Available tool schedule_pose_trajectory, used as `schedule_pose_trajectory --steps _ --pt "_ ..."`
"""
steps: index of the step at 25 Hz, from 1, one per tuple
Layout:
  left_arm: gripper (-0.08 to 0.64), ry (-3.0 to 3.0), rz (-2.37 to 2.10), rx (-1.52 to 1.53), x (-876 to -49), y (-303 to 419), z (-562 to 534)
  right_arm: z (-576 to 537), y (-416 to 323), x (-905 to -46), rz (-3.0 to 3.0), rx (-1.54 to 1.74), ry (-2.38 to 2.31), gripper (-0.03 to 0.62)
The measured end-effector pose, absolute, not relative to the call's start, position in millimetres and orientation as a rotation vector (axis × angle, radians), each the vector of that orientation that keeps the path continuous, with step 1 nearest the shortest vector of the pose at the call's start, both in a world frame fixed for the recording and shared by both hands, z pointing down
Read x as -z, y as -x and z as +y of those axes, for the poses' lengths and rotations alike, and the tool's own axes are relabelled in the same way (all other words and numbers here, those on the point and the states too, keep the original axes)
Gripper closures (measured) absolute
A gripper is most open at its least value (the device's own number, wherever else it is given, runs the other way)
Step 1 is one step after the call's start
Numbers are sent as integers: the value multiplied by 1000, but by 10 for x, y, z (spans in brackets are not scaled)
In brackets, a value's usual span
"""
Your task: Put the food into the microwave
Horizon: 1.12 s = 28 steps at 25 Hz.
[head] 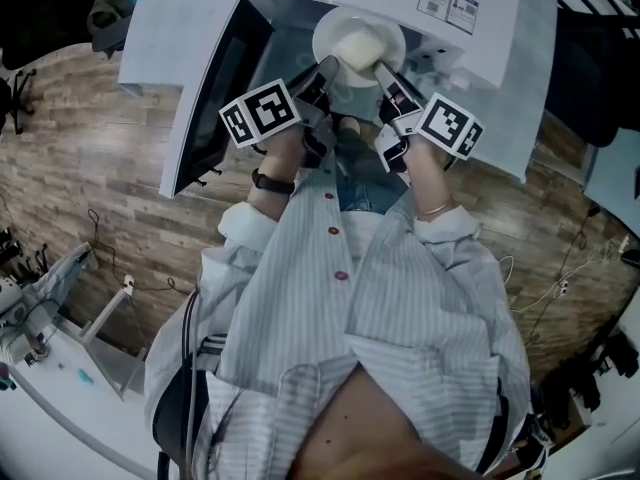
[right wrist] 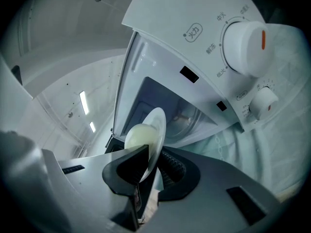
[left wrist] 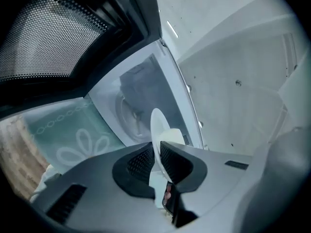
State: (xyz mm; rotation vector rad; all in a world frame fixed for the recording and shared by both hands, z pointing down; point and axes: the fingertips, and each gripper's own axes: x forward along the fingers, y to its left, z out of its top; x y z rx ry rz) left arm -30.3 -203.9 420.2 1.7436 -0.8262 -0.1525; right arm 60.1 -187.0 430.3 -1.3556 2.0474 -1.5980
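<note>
A white plate (head: 345, 30) carrying a pale round bun (head: 360, 46) hangs at the mouth of the white microwave (head: 480, 58). My left gripper (head: 325, 71) is shut on the plate's near-left rim and my right gripper (head: 385, 73) on its near-right rim. In the left gripper view the plate (left wrist: 158, 130) stands edge-on between the dark pads, with the open cavity (left wrist: 131, 110) behind it. In the right gripper view the plate (right wrist: 155, 130) and bun (right wrist: 138, 136) sit in the jaws, the cavity (right wrist: 170, 106) ahead.
The microwave door (head: 205, 98) is swung open to the left, its mesh window (left wrist: 48, 38) close beside my left gripper. Two white control knobs (right wrist: 245, 40) are on the panel at the right. A pale patterned cloth (left wrist: 68, 135) covers the table under the microwave.
</note>
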Motion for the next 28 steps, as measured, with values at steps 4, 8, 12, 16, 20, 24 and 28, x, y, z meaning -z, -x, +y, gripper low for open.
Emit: schedule_pose_trajectory --steps 4,8,12,16,20,24,28 --pt "528 -1744 -813 131 -4268 314 -2144 -1970 -590 -4366 2027 1590 1391 526" --pt "528 -1730 -808 111 -4434 318 -2359 -2165 -581 -4533 1996 1606 1412 526" --pt "525 -1743 -805 82 -4477 282 -2393 -2186 -618 -4574 1972 1596 1452 526" --pt "522 -1753 -808 61 -4581 251 -2453 -2244 -652 -4674 1959 1581 1493 525" --pt "517 -1777 -820 39 -4682 211 -2532 -2317 -693 -4777 1951 1559 1541 520" --pt "511 -1804 -847 24 -4747 201 -2576 -2355 -707 -4841 1943 1522 1591 517" --pt "508 -1844 -857 3 -4803 159 -2617 -2387 -747 -4912 1947 1493 1624 509"
